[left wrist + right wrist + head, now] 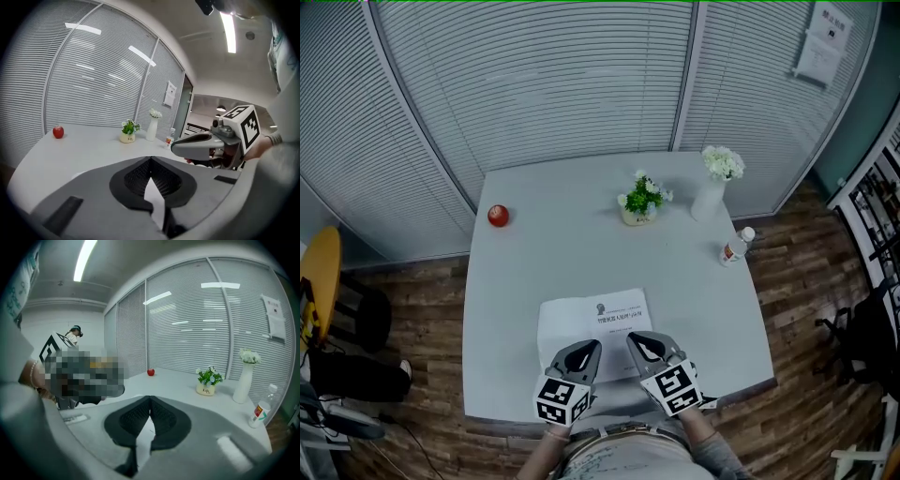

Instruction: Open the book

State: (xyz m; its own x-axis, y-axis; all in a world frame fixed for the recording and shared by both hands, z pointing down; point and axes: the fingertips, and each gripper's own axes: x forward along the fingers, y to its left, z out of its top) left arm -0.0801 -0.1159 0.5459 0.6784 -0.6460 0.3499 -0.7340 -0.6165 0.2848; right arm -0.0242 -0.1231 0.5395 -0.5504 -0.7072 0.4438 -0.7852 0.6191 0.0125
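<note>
A thin white book [581,317] lies flat and closed on the grey table [525,281], close to the front edge, its printed cover up. My left gripper [592,345] hovers over the book's near edge, its tips meeting [150,158], shut. Just to its right, my right gripper [634,337] is over the same edge, its tips also touching [150,397]. A white strip [154,199] shows in the gap behind the left tips, and a like one [143,439] behind the right. I cannot tell whether either is pinched paper or the book below.
A red apple [498,216] sits at the table's far left. A small potted plant [640,202], a white vase of flowers [712,192] and a small bottle [734,246] stand at the far right. A yellow chair [319,272] stands left of the table.
</note>
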